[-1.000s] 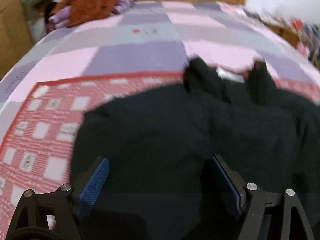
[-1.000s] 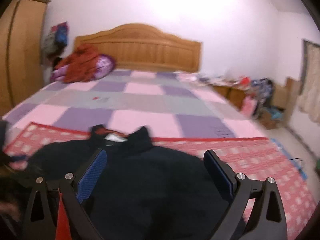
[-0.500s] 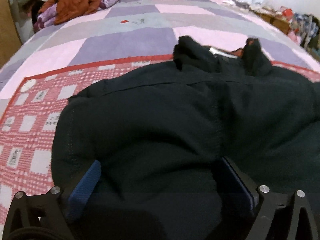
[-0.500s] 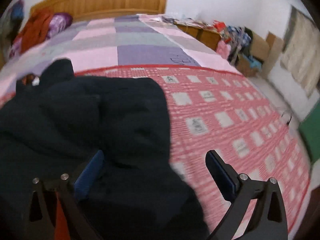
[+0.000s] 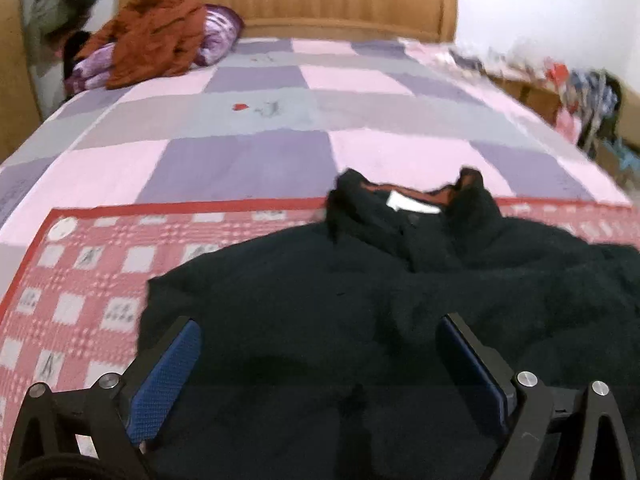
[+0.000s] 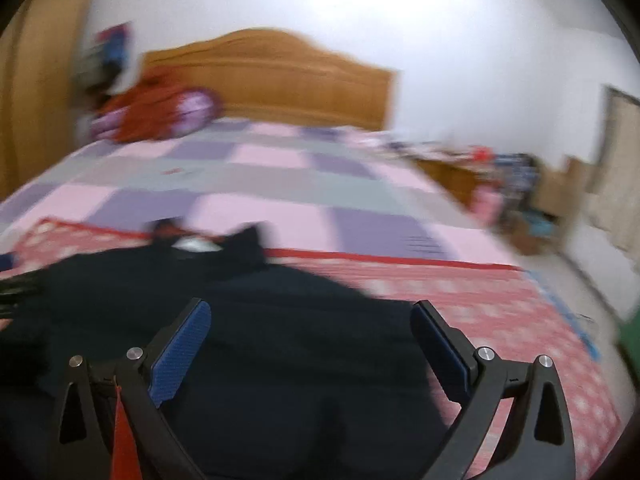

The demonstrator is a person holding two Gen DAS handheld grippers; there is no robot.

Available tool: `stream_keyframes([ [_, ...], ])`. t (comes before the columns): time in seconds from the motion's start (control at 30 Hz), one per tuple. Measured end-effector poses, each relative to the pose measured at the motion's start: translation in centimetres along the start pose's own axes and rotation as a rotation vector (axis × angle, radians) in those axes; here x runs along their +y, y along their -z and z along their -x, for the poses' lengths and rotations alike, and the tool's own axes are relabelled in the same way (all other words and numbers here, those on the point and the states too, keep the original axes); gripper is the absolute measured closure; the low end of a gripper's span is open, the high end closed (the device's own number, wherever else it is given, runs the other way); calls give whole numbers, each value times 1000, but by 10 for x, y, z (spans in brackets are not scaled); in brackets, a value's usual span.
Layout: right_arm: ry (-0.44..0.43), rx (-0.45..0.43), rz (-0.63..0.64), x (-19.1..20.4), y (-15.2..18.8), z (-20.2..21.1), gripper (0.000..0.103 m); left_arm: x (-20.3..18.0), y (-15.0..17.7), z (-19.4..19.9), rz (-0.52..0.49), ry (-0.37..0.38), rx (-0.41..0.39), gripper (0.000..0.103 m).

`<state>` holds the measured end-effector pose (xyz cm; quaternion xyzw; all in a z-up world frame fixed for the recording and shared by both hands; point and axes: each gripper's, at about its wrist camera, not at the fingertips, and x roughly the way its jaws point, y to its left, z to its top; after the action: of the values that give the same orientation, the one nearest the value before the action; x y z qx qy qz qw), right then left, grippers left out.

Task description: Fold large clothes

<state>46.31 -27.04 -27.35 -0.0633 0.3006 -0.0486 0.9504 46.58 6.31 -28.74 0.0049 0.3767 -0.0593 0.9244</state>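
Note:
A large black garment (image 5: 360, 292) lies spread on the red checked blanket (image 5: 80, 280) at the near end of the bed, its collar with a white label (image 5: 412, 204) pointing toward the headboard. My left gripper (image 5: 320, 328) is open and empty, just above the garment's near left part. The same garment fills the lower left of the right wrist view (image 6: 240, 320). My right gripper (image 6: 310, 312) is open and empty above the garment's right part. That view is blurred.
The bed has a pink, purple and grey checked cover (image 5: 280, 120) and a wooden headboard (image 5: 320, 0). An orange garment on purple bedding (image 5: 152, 32) lies at the far left. A cluttered low cabinet (image 6: 480, 172) stands to the right of the bed.
Both grippers have lifted and tilted up from close over the garment, so the headboard shows again. The right gripper has swung back left over the garment. Both stay open.

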Motion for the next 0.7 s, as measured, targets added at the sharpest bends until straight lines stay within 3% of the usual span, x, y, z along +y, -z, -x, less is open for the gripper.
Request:
stream_keyframes([
  [0.1, -140, 117, 49, 52, -3, -40, 1, -1, 0, -35, 21, -25, 94, 6],
  [0.2, -90, 284, 154, 73, 15, -87, 2, 27, 11, -65, 46, -109, 171, 0],
  [0.33, 13, 309, 26, -18, 40, -110, 3, 67, 19, -69, 89, -137, 169, 0],
  [0.43, 124, 320, 27, -59, 54, -106, 3, 88, 28, -74, 124, -166, 184, 0],
  [0.5, 27, 352, -80, -87, 63, -108, 3, 91, 33, -79, 129, -167, 196, 0],
  [0.57, 54, 342, 2, -76, 67, -108, 2, 87, 37, -82, 88, -186, 185, 0],
  [0.7, 33, 351, -17, -81, 71, -113, 1, 94, 39, -85, 89, -178, 205, 0],
])
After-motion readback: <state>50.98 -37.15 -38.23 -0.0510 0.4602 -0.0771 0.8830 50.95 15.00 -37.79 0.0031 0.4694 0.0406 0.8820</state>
